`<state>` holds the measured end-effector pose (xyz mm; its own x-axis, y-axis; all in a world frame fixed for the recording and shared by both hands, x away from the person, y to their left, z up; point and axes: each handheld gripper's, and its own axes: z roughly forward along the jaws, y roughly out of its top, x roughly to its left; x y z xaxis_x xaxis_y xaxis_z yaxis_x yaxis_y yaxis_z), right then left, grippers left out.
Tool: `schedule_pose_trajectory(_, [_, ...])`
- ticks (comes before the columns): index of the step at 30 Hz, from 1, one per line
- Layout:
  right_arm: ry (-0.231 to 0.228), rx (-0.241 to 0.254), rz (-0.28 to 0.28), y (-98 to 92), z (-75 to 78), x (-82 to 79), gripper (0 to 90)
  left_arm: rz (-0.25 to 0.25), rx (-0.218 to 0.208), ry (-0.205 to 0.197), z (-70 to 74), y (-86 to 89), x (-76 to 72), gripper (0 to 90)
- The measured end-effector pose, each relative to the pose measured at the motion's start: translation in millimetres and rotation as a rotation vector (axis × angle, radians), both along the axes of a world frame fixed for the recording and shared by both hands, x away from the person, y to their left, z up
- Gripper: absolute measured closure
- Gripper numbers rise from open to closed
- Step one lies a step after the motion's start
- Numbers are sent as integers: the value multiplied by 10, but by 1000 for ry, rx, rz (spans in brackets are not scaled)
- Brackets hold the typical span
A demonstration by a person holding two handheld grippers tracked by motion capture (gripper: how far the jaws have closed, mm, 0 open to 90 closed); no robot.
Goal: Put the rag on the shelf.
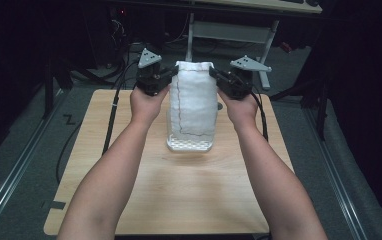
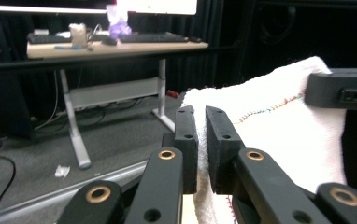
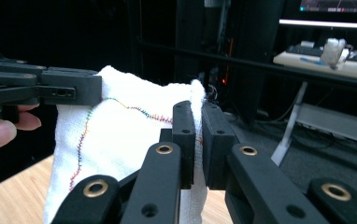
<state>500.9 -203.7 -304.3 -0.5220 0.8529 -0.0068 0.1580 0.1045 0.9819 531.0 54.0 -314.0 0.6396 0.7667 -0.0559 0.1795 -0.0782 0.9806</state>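
A white terry cloth with coloured zigzag stitching (image 1: 194,100) is held up over the far half of the light wooden tabletop (image 1: 179,195), hanging upright, its top corners pinched on both sides. The left gripper (image 1: 168,76) is clamped on the top left corner, the right gripper (image 1: 215,75) on the top right corner; fingers on both are narrow with cloth edge squeezed between them. Below the cloth a white perforated plastic basket (image 1: 189,145) is seen on the tabletop, its upper part blocked by the hanging cloth. Black cables (image 1: 110,120) are trailed off the left tabletop edge.

In the left gripper view the cloth (image 2: 279,126) is seen nipped between the fingers (image 2: 186,140), with the right gripper (image 2: 342,88) at the far corner and multicolour stitching along the hem. A background desk with keyboard and clutter (image 2: 116,44) and grey floor are shown behind.

In the right gripper view the cloth (image 3: 120,140) is gripped between the fingers (image 3: 184,135); the left gripper (image 3: 50,88) and a hand (image 3: 1,133) are seen at the left. The stitch line is shown curving down the cloth, a detail too faint to make out from the high view.
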Motion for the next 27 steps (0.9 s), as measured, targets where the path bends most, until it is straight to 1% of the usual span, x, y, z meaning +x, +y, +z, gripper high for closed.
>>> schedule_pose_trajectory(3, [35,-17,-17,29,-66,128,856,19,18,25,-60,-15,108,837])
schedule_pose_trajectory(4, [60,-10,-19,35,-123,204,856,22,22,29,-74,-16,129,837])
schedule_pose_trajectory(5, [60,-10,-19,35,-123,204,856,25,22,40,-97,-14,159,837])
schedule_pose_trajectory(6, [74,-3,-17,36,-157,236,855,28,24,59,-134,-12,200,836])
schedule_pose_trajectory(7, [85,-12,-19,45,-201,272,855,29,28,70,-158,-14,224,835])
schedule_pose_trajectory(9, [103,-30,-24,56,-273,331,853,33,47,94,-232,-29,282,834])
schedule_pose_trajectory(11, [122,-27,-24,53,-328,374,853,35,76,122,-315,-49,336,834])
schedule_pose_trajectory(13, [142,-28,-22,44,-389,413,852,25,78,155,-395,-58,381,833])
schedule_pose_trajectory(14, [165,-37,-32,35,-455,445,852,21,80,166,-435,-64,396,832])
schedule_pose_trajectory(15, [165,-37,-32,35,-455,445,852,15,83,176,-475,-70,407,832])
schedule_pose_trajectory(16, [185,-49,-38,19,-518,478,851,8,87,191,-522,-75,422,829])
schedule_pose_trajectory(17, [185,-49,-38,19,-518,478,851,6,87,201,-548,-79,429,829])
schedule_pose_trajectory(19, [195,-49,-44,3,-558,499,847,3,82,212,-606,-84,434,819])
schedule_pose_trajectory(20, [199,-52,-52,-4,-579,509,833,2,81,218,-627,-84,437,788])
schedule_pose_trajectory(21, [204,-57,-70,-6,-595,514,796,2,87,211,-641,-81,436,721])
schedule_pose_trajectory(22, [201,-47,-63,-17,-606,515,742,9,88,207,-645,-70,433,654])
schedule_pose_trajectory(23, [202,-24,-45,-30,-613,517,710,16,74,209,-638,-50,432,630])
schedule_pose_trajectory(24, [216,-18,-41,-34,-610,518,692,19,53,212,-622,-18,431,632])
schedule_pose_trajectory(25, [216,-18,-41,-34,-610,518,692,21,30,214,-604,11,429,632])
schedule_pose_trajectory(26, [206,-28,-30,-22,-595,501,692,25,21,211,-586,30,421,626])
schedule_pose_trajectory(27, [206,-28,-30,-22,-595,501,692,29,23,206,-569,40,410,626])
